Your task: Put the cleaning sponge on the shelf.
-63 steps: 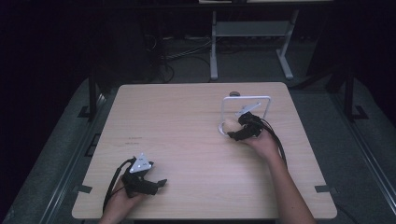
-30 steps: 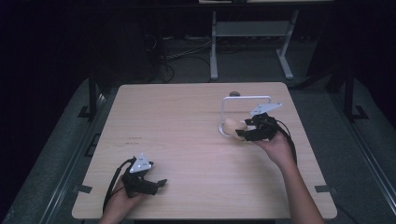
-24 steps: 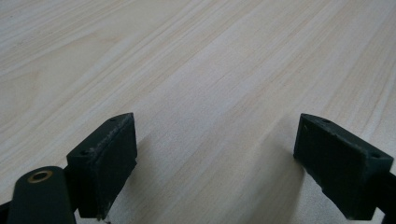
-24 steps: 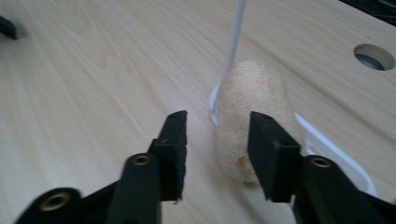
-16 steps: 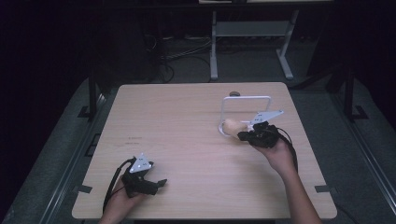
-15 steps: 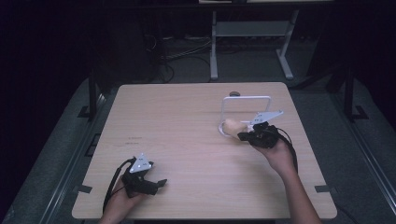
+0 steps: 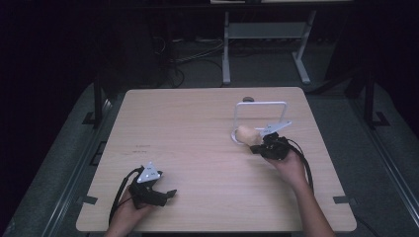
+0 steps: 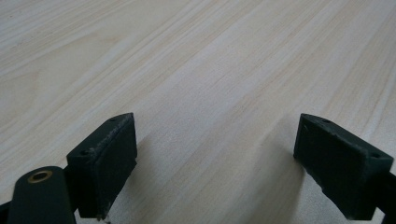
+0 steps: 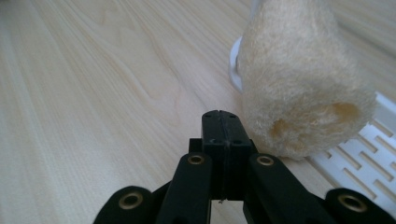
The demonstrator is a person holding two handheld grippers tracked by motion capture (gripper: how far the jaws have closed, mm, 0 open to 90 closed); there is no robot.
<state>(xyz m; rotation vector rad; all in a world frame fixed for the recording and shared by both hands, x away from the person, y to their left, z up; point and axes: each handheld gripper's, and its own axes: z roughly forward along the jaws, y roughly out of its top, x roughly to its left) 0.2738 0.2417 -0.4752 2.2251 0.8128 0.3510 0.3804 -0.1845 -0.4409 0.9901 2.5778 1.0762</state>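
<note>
I see the right gripper (image 9: 223,122) with its two jaws pressed flat together and nothing between them; they have just been closing. Its tip is just beside the fuzzy beige toy (image 9: 299,84), which lies partly on the white slotted rack (image 9: 369,149) on the wooden table (image 7: 197,123). The left gripper (image 8: 215,158) has its jaws wide apart over bare wood, near the front edge.

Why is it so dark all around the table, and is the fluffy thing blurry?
High view: light falls on the table alone; the floor beyond lies in shadow. Right gripper view: the fluffy toy is close and a little soft. Left gripper view: the jaws cast faint shadows on the wood.
</note>
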